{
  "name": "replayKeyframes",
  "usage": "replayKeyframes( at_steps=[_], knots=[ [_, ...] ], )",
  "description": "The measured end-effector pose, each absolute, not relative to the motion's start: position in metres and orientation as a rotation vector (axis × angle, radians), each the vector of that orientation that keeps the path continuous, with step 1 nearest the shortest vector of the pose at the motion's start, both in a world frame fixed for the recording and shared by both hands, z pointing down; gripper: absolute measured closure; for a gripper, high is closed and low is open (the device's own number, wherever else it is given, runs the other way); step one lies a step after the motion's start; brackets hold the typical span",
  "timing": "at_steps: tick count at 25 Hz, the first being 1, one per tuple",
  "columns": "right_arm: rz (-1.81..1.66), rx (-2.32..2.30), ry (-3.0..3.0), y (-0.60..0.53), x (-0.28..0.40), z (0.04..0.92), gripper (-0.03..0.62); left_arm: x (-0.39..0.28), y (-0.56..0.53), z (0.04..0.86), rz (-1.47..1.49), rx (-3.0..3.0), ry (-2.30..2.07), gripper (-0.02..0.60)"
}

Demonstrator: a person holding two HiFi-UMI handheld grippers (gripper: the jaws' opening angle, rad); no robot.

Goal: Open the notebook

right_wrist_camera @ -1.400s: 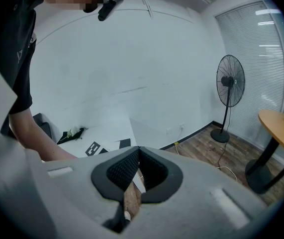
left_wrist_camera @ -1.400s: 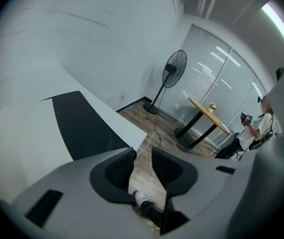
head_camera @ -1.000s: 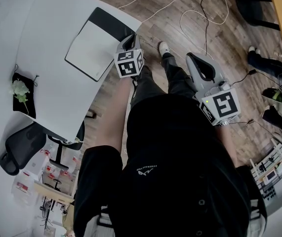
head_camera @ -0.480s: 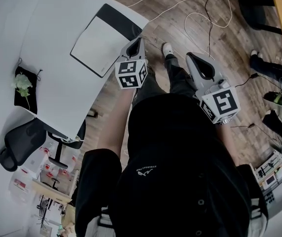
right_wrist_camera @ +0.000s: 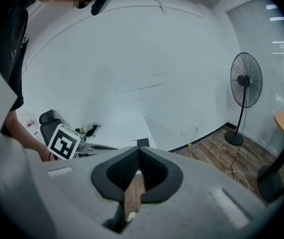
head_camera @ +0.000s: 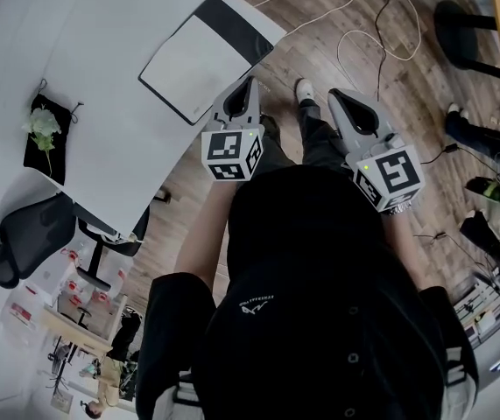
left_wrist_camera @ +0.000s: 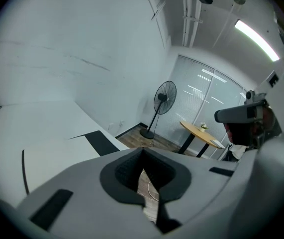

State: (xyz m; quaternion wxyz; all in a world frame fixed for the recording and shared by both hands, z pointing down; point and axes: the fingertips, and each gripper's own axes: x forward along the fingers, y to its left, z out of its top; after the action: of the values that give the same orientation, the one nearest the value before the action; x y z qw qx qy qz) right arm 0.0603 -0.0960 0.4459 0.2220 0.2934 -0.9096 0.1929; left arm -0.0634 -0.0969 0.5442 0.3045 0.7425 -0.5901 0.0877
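Head view: notebook (head_camera: 199,57) lies closed on the white table (head_camera: 118,147), near its rounded edge; white cover up, black strip along the far side. L gripper (head_camera: 249,84) is held in front of the person's body, tip pointing toward the notebook's near corner, close to it but apart. R gripper (head_camera: 339,95) is beside it over the wood floor (head_camera: 320,24), well apart from the notebook. Black pouch (head_camera: 44,138) w/ a small pale flower sits at the table's left; black office chair (head_camera: 22,239) is below the table edge; cables (head_camera: 372,33) loop on the floor. L gripper view: L gripper (left_wrist_camera: 142,152) has jaws pressed together at the tips, empty; notebook (left_wrist_camera: 57,153) is low left on the table, black strip toward a standing fan (left_wrist_camera: 163,99); a round wood table (left_wrist_camera: 201,133) stands beyond. R gripper view: R gripper (right_wrist_camera: 139,150) has jaws pressed together too, empty, floor showing through the slot below; the L gripper's marker cube (right_wrist_camera: 64,141) is at left, fan (right_wrist_camera: 246,86) at right.
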Motion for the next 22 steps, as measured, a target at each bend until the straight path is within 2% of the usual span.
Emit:
replayKeyframes(
  at_steps=[22],
  knots=[
    [0.462,0.568,-2.586,-0.045,-0.019,0.455,0.592,-0.124,-0.006,0.479,0.093,1.899,-1.769,0.575]
  ],
)
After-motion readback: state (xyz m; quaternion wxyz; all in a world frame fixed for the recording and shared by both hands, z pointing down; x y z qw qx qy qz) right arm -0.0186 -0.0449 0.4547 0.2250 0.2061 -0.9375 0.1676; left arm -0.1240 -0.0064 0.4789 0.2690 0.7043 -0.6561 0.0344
